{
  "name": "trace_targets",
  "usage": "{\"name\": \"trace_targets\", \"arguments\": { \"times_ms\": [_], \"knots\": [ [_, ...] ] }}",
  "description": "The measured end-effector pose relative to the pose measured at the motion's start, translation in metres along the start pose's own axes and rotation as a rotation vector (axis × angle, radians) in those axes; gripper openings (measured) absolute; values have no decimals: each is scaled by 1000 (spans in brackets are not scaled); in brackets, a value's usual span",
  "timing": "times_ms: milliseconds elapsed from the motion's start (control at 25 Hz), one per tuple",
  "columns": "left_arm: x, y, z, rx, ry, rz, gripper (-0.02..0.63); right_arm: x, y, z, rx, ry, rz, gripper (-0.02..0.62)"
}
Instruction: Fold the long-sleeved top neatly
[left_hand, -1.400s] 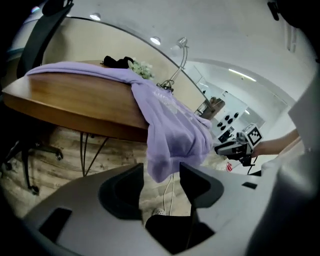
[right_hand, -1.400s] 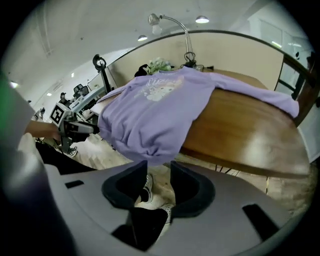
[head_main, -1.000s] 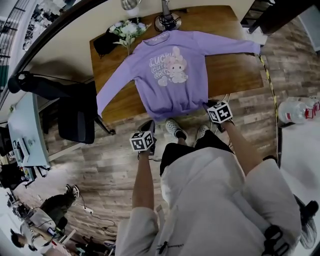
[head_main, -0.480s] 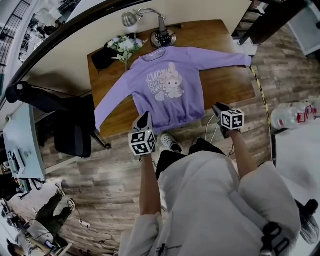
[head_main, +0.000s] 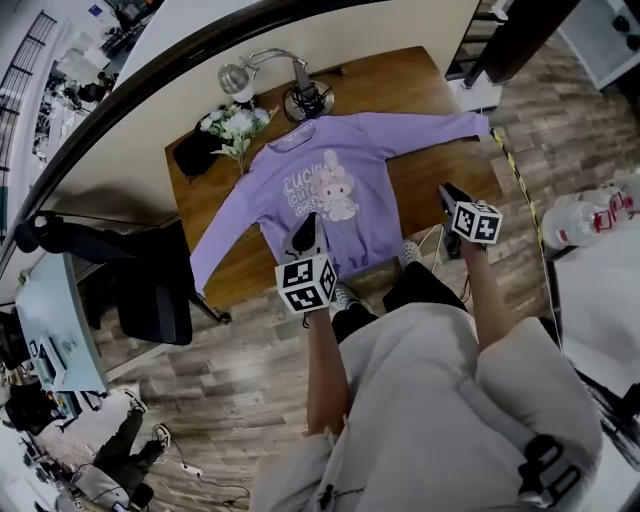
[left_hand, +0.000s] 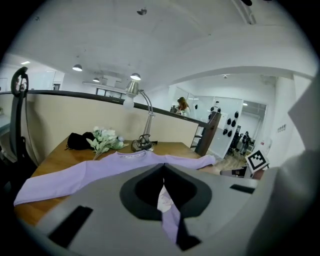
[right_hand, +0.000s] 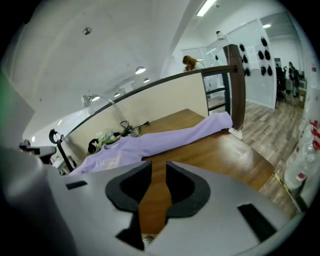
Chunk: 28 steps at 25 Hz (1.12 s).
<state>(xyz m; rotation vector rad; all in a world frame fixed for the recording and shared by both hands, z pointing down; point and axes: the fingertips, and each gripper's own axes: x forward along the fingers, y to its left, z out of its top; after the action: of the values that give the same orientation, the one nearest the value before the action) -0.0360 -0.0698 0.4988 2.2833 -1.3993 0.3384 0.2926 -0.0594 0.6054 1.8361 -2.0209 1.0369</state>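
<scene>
A purple long-sleeved top (head_main: 320, 195) with a cartoon print lies flat, front up, on the wooden table (head_main: 440, 110), both sleeves spread wide. My left gripper (head_main: 309, 222) hovers over the top's hem near the table's front edge; its jaws are shut with nothing in them, and the top (left_hand: 90, 170) stretches out ahead of it. My right gripper (head_main: 444, 188) hangs over bare wood to the right of the hem. Its jaws (right_hand: 159, 175) have just been opening and stand apart, with only the table (right_hand: 225, 150) behind the gap. The right sleeve (right_hand: 190, 132) runs past its tips.
A desk lamp (head_main: 235, 75), a bunch of white flowers (head_main: 228, 125) and a black pouch (head_main: 188, 155) stand at the table's far left. A black office chair (head_main: 150, 290) is left of the table. Water bottles (head_main: 590, 215) sit at the right.
Both grippers have risen from below the table's near edge and moved forward over it. The left now hangs above the hem, the right over bare wood.
</scene>
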Motion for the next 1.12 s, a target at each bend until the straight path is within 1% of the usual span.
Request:
{"name": "trace_targets", "arguments": {
  "times_ms": [160,280,400,480,600,800,1040,1080,1120],
  "knots": [
    [28,-33,12,9,-20,12,23,7,-59,18,198,-33,-30,95],
    [50,-60,14,11,-18,25,25,14,-102,25,361,-55,-27,104],
    [70,-85,15,27,-10,32,25,30,-142,34,551,-78,-23,112],
    [82,-96,15,26,-5,42,25,41,-162,38,637,-72,-25,118],
    [97,-110,16,31,6,68,25,57,-182,49,672,-59,-22,133],
    [112,-134,11,33,13,107,25,91,-203,83,708,-64,25,193],
    [117,-157,-6,21,25,132,25,122,-235,100,869,-69,-6,224],
    [117,-160,-9,18,25,134,25,124,-239,100,896,-71,-10,218],
    [117,-162,-11,17,24,136,25,126,-243,100,927,-74,-13,192]
  ]
}}
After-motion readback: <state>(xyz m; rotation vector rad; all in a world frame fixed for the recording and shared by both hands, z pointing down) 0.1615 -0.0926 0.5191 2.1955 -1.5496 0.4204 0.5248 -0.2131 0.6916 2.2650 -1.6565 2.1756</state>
